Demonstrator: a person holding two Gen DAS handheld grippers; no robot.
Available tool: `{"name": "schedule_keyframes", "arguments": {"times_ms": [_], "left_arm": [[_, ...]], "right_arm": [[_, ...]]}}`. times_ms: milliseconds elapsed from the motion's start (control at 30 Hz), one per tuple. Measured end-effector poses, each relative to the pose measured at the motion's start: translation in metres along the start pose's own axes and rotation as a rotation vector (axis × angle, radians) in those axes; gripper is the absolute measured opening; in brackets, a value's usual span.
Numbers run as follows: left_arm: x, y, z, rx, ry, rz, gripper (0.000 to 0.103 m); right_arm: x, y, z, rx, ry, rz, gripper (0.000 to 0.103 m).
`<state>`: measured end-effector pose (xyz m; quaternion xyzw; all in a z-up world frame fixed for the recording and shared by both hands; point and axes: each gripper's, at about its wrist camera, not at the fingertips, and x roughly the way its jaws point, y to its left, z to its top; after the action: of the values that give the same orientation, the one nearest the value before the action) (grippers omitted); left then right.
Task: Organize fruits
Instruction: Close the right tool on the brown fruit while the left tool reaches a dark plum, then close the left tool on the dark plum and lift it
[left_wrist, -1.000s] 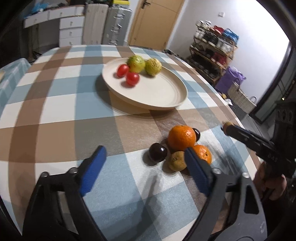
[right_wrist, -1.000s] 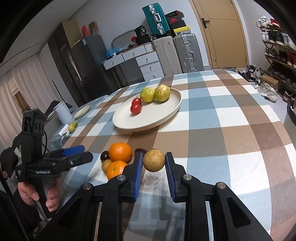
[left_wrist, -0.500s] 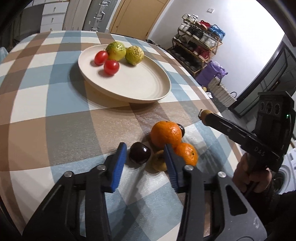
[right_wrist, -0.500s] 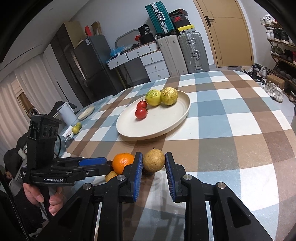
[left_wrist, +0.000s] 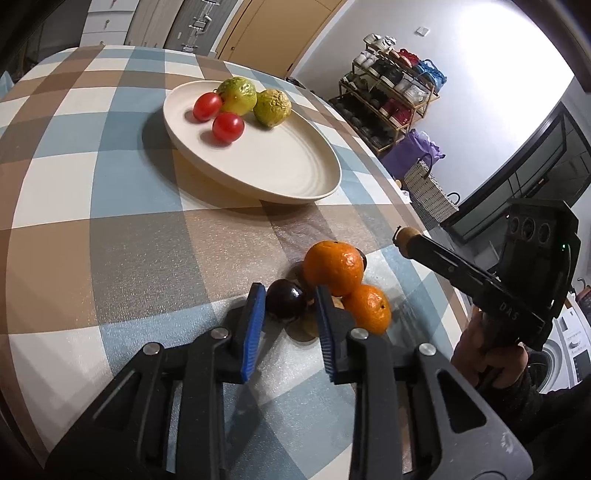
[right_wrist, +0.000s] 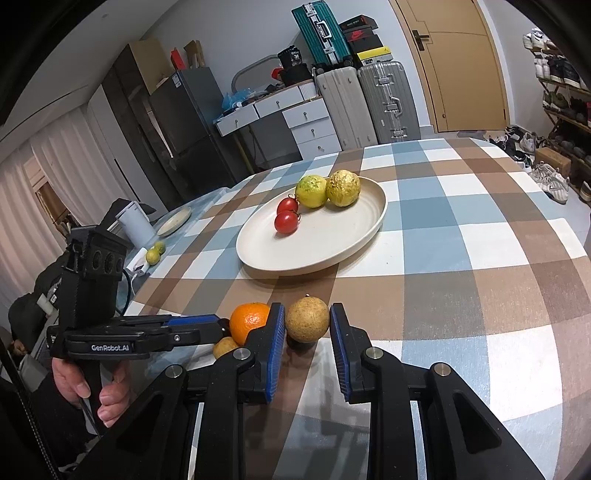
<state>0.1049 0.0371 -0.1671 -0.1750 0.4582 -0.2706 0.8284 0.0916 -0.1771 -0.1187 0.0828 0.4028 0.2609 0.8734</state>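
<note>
A dark plum lies on the checked tablecloth between the blue pads of my left gripper, whose jaws are closing and now touch it on both sides. Right of it sit two oranges and a small brown fruit. My right gripper is shut on a round brown fruit, held just above the cloth. Farther back, the cream plate holds two red tomatoes and two yellow-green fruits. In the right wrist view the left gripper reaches in beside an orange.
The table's right edge runs close past the fruit pile. Beyond it stand a shoe rack, a purple bag and a basket. Suitcases and drawers line the far wall. A person's hand grips the left handle.
My left gripper's jaws have gone from wide apart to narrow around the dark plum, and the gripper has turned toward the pile. The right gripper keeps its hold on the brown fruit.
</note>
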Motion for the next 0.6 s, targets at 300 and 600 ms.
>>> {"name": "schedule_keyframes", "arguments": {"times_ms": [300,600], "left_arm": [[-0.0016,0.0043,-0.0013,-0.020,0.005,-0.023,0.017],[-0.0085,0.0049,-0.0025,-0.025,-0.013,-0.029,0.017]], "right_arm": [[-0.0017,0.0057,-0.0001,-0.017,0.000,-0.001,0.025],[-0.0011,0.0088,0.0001,-0.026,-0.002,-0.005,0.025]]}}
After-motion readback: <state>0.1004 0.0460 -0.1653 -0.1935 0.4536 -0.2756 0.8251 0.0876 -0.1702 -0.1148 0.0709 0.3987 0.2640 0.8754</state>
